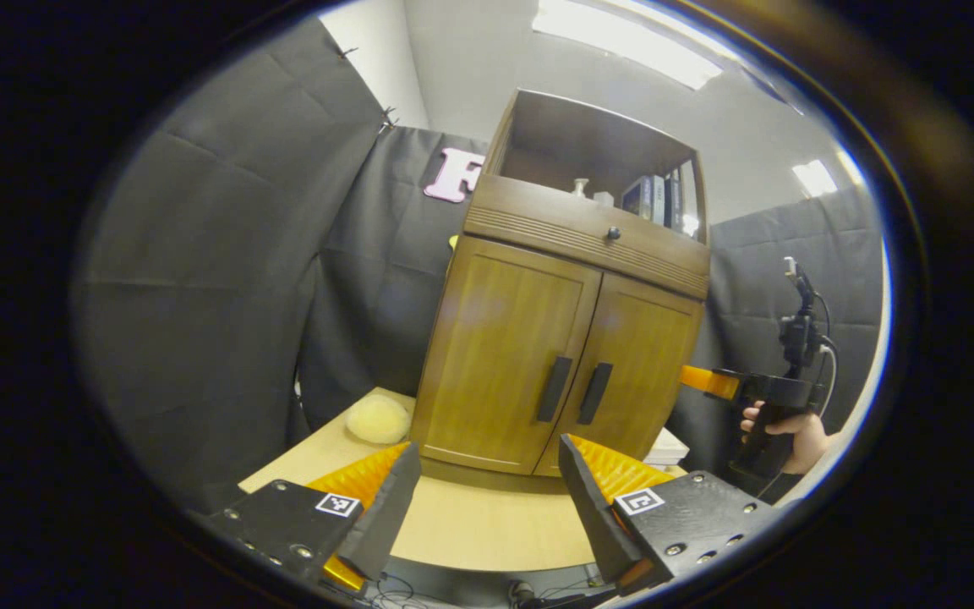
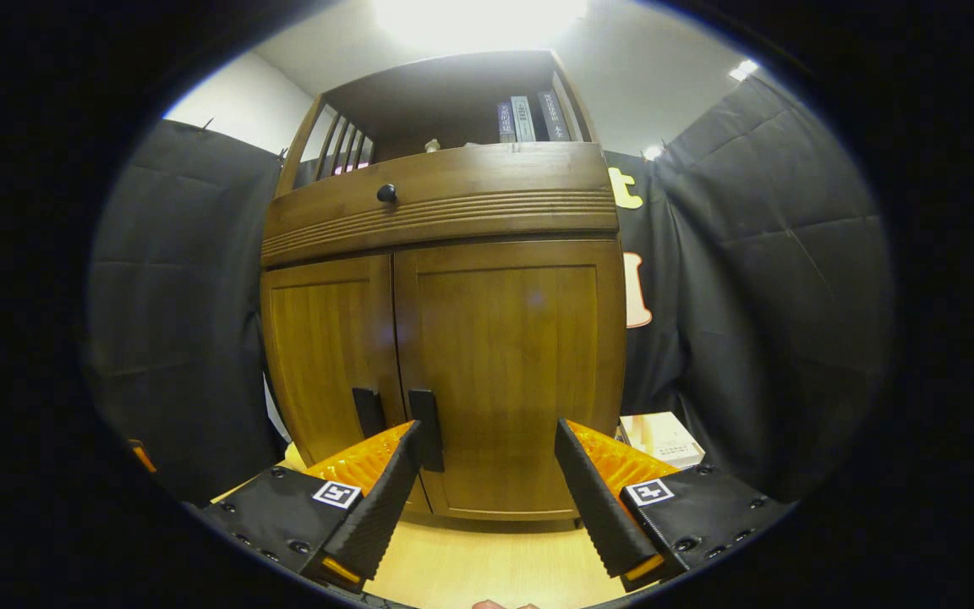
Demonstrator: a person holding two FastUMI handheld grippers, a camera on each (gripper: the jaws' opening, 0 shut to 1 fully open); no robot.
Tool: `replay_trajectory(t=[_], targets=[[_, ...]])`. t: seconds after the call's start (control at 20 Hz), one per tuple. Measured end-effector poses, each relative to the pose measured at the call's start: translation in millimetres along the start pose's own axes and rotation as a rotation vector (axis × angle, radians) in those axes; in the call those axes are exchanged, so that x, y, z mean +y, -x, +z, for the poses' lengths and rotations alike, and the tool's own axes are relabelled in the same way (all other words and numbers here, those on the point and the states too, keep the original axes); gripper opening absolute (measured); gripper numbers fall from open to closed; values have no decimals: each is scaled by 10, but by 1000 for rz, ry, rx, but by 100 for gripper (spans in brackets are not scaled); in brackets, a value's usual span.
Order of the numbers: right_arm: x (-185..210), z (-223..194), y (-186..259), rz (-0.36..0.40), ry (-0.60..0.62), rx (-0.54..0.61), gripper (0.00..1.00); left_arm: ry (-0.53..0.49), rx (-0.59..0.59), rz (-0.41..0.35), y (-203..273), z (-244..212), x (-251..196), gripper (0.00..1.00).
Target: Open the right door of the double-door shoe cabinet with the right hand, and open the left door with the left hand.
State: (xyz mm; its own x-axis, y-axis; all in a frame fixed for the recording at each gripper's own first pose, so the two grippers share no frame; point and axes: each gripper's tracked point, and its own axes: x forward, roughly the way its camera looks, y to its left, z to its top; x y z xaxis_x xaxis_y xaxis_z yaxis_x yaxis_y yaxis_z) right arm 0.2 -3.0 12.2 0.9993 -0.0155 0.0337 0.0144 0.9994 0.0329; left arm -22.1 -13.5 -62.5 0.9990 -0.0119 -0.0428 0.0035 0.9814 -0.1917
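Spread fingers of the left gripper (image 1: 487, 499) are hovering over the table's (image 1: 487, 529) front edge, gripping nothing and facing the shoe cabinet (image 1: 567, 330), which is standing toward the table's back edge. Both the left door (image 1: 504, 351) and the right door (image 1: 635, 372) are sitting closed. Similarly, the right gripper (image 2: 487, 495) is hanging spread and empty before the right door's handle (image 2: 426, 427). Near the table's left edge, a pale yellow object (image 1: 379, 419), possibly a plush toy, is resting beside the cabinet.
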Motion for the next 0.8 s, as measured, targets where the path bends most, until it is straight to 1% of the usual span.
replay_trajectory(t=[0.05,0.15,0.25,0.4,0.45,0.6,0.65,0.7,0.8], targets=[[27,20,-54,6,-3,-4,98,-13,0,8,15,-23,5,94],[77,61,-168,20,-6,0,98,-52,5,46,25,-67,26,94],[143,123,-277,41,-11,-5,98,-49,3,87,-34,-101,49,94],[241,155,-462,65,-14,-5,98,-8,5,89,-43,-97,76,93],[260,157,-539,63,-12,-2,92,-4,9,94,-48,-97,82,93],[349,90,-741,59,-4,22,92,-17,20,116,-65,-113,85,93],[388,77,-802,63,-6,27,98,-22,22,123,-71,-121,91,93],[427,64,-865,67,-5,29,92,-26,26,129,-81,-136,100,93],[488,28,-995,67,5,33,92,-31,39,152,-85,-157,125,92]])
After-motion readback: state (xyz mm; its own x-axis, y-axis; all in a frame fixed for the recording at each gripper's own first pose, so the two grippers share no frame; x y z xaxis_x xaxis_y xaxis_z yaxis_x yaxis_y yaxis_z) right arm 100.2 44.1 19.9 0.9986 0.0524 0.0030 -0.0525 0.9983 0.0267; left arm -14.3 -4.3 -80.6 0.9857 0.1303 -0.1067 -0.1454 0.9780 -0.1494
